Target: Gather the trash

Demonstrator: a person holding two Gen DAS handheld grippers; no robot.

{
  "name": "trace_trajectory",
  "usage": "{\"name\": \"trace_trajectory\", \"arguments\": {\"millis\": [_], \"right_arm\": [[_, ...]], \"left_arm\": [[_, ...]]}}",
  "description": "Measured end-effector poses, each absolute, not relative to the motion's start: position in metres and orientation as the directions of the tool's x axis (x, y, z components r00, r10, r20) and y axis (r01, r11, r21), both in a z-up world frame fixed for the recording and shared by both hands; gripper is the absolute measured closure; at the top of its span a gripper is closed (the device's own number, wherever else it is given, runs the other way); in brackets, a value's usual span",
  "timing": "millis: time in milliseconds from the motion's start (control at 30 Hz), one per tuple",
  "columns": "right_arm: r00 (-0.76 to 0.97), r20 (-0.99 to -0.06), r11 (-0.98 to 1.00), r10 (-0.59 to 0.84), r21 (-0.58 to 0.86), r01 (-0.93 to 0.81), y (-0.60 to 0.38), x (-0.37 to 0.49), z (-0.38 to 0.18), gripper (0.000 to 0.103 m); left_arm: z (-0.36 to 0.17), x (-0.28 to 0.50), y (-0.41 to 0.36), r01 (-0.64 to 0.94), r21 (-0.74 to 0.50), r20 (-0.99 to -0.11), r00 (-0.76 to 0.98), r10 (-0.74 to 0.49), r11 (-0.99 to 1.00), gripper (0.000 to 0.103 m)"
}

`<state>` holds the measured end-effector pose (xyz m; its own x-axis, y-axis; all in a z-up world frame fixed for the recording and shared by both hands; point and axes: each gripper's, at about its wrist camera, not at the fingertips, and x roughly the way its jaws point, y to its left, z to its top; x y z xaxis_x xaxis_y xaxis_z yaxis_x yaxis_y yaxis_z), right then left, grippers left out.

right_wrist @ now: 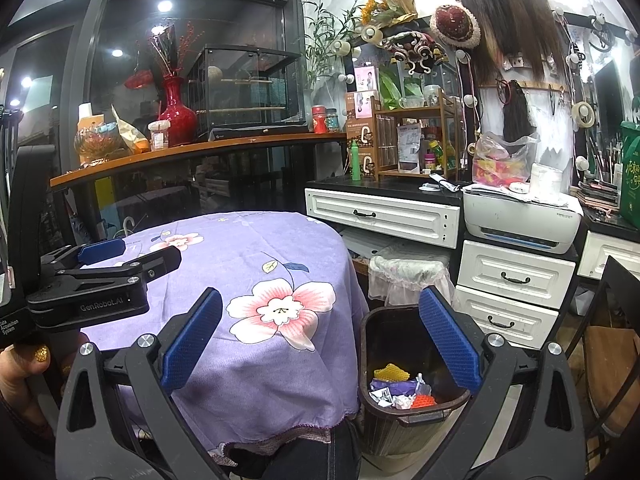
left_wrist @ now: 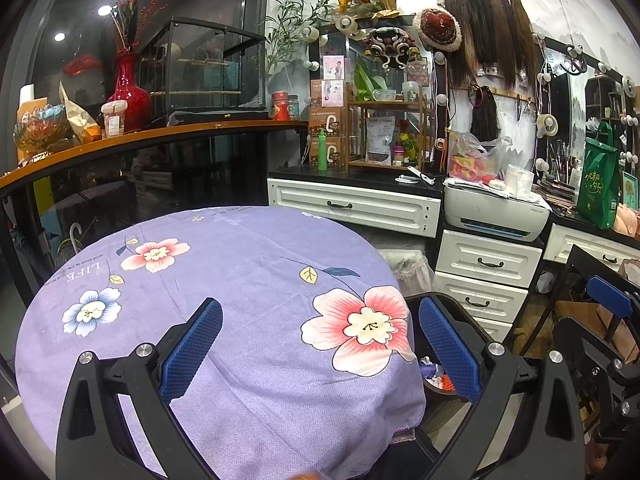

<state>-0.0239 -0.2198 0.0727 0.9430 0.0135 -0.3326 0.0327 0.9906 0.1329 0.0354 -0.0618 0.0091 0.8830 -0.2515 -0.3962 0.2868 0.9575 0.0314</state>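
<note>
Left gripper (left_wrist: 320, 344): jaws apart, empty, over the purple floral tablecloth (left_wrist: 240, 280).
Right gripper (right_wrist: 320, 336): jaws apart, empty.
Trash (right_wrist: 400, 388): crumpled scraps lie in the dark bin (right_wrist: 372, 360), just below the right jaws, beside the surface.
Nearer: right gripper.

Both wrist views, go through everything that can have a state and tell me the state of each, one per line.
Left gripper: open, empty, over the table.
Right gripper: open, empty.
Trash bin: upright, uncovered, partly filled with trash.
Tablecloth: spread flat, bare of trash.
Top drawer: closed.
Printer: lid down, items piled on top.
</note>
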Motion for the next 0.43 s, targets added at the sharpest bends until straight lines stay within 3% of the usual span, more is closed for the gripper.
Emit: {"name": "trace_trajectory", "arguments": {"millis": [433], "right_arm": [[0.942,-0.334,0.99,0.013,0.134,0.033,-0.2197,-0.0231,0.0737,0.006]], "left_arm": [[0.0015,0.0337,-0.0618,0.288,0.034,-0.396,0.883,-0.252,0.957,0.005]]}}
